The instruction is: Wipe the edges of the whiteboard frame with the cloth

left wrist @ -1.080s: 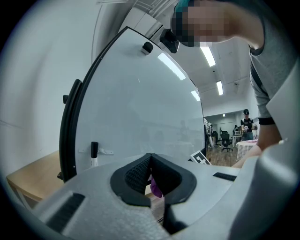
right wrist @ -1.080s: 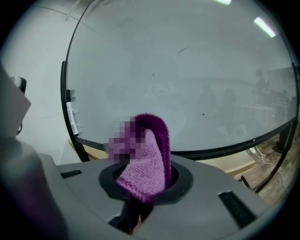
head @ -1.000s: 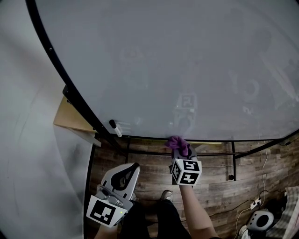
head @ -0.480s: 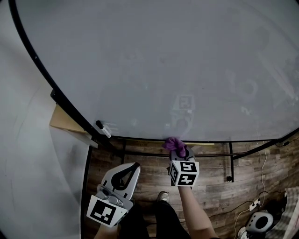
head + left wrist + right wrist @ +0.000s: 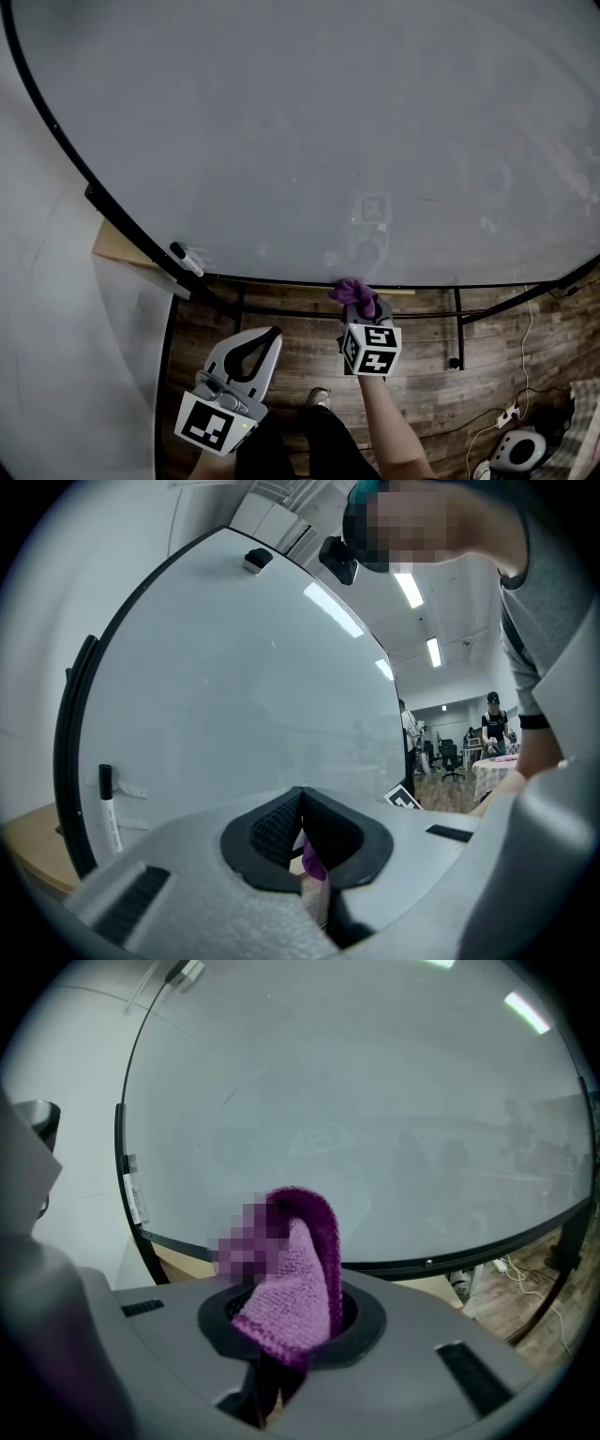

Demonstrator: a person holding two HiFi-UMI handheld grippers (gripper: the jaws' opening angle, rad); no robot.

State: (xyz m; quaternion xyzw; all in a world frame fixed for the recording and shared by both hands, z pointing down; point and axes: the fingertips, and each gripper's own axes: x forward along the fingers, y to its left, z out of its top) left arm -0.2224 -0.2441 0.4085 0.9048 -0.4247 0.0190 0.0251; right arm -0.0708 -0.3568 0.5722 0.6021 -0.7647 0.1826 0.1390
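Cloth [image 5: 298, 1283] in right tool [image 5: 281, 1333], at whiteboard frame [image 5: 428, 1263]

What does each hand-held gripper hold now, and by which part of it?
The right hand-held gripper pinches the purple cloth at its lower end; the left hand-held gripper holds nothing.

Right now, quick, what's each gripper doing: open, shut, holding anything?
Left gripper: shut, holding nothing.
Right gripper: shut on the purple cloth.
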